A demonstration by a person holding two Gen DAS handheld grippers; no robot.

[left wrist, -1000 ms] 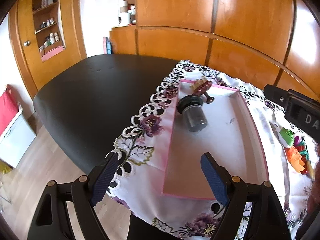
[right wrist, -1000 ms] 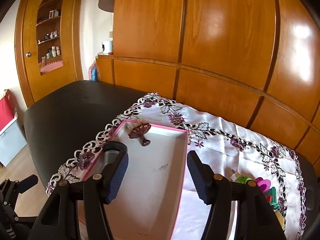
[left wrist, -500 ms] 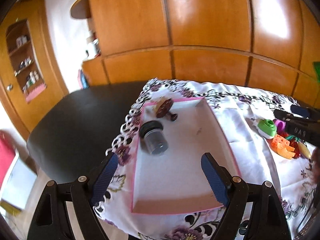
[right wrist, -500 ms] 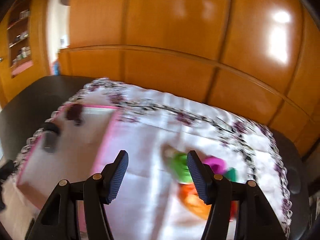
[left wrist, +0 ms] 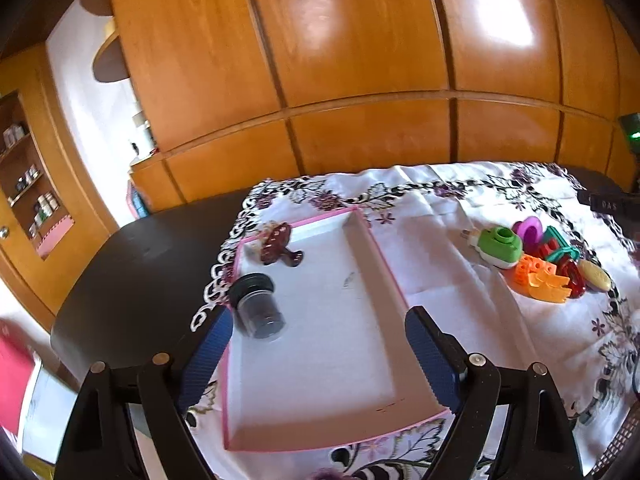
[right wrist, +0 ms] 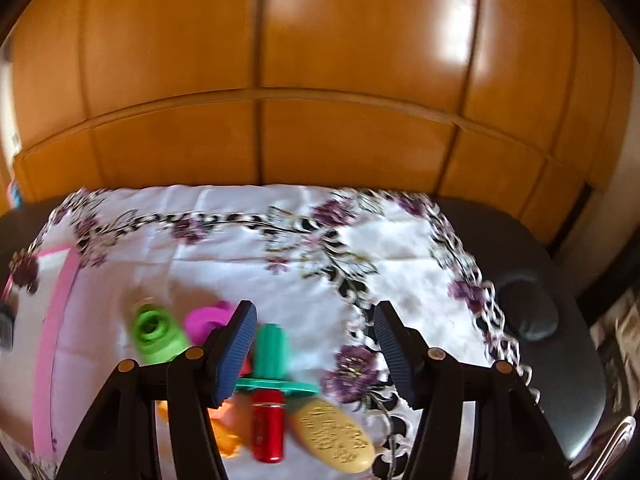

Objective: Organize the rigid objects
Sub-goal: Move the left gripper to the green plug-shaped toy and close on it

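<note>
Right wrist: claw (right wrist: 312,354) spread wide, angled down over toy pile (right wrist: 276,392).

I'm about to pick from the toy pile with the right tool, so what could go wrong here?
The pile is packed: closing the open right tool could catch the teal piece along with the red cylinder and yellow oval.

In the pink tray, the dark jar lies on its side and may roll if bumped.

The pink-rimmed tray (left wrist: 376,256) is lying on a white cloth (left wrist: 440,248) showing purple flowers, covering the black surface (left wrist: 132,272).
</note>
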